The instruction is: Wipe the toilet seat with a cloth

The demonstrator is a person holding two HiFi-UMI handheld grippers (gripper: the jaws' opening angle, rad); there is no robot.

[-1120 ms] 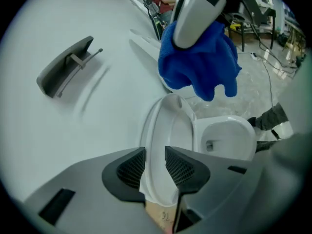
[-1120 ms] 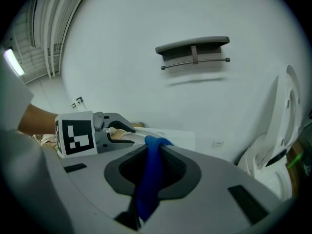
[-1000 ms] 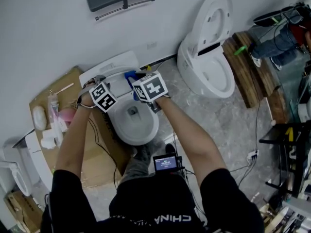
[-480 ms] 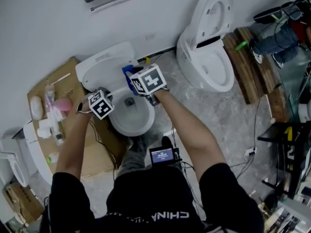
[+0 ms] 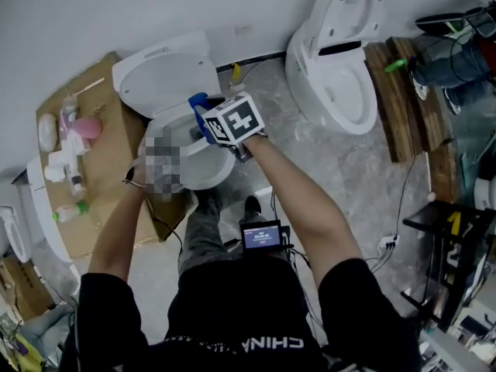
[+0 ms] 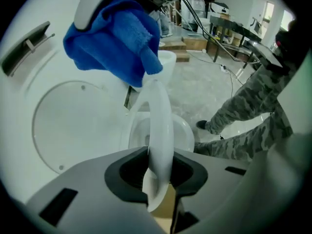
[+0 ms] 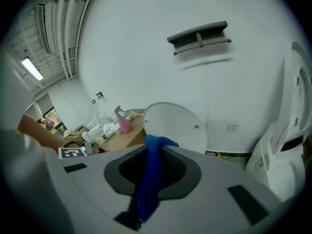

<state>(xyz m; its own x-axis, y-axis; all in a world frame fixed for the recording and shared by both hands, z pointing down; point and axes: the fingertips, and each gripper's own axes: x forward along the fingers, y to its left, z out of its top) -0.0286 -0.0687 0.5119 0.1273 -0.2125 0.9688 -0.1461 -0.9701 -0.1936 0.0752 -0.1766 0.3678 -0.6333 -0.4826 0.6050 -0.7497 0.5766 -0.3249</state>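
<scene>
The left gripper [image 6: 160, 168] points steeply down over the toilet, and its jaws are closed on the rim of the white toilet seat [image 6: 160, 113]. They have just eased apart a little, but the seat still sits pinched between the pads. In the left gripper view the seat appears edge-on, a narrow white band that rises from the jaws and is tilted up off the toilet bowl [image 6: 184, 130] below it. The round lid [image 6: 73, 126] stands raised at the left, against the wall. The right gripper [image 7: 150, 172] has its jaws clamped on a blue cloth [image 6: 114, 38]; in the right gripper view a strip of the cloth runs through the gap and a fold pokes out past the tips. In the left gripper view the bunched cloth hangs at the far, upper end of the seat and overlaps it, though whether it presses on the seat cannot be told. In the head view both forearms reach forward over the bowl, the right one crossing above it. A cardboard-covered surface [image 5: 108, 169] lies to the left of the toilet and carries a pink spray bottle [image 7: 122, 122] and several white containers. A second toilet [image 5: 341, 76] with its lid up stands well apart to the right, and a grey rail [image 7: 199, 35] is fixed to the wall above.
</scene>
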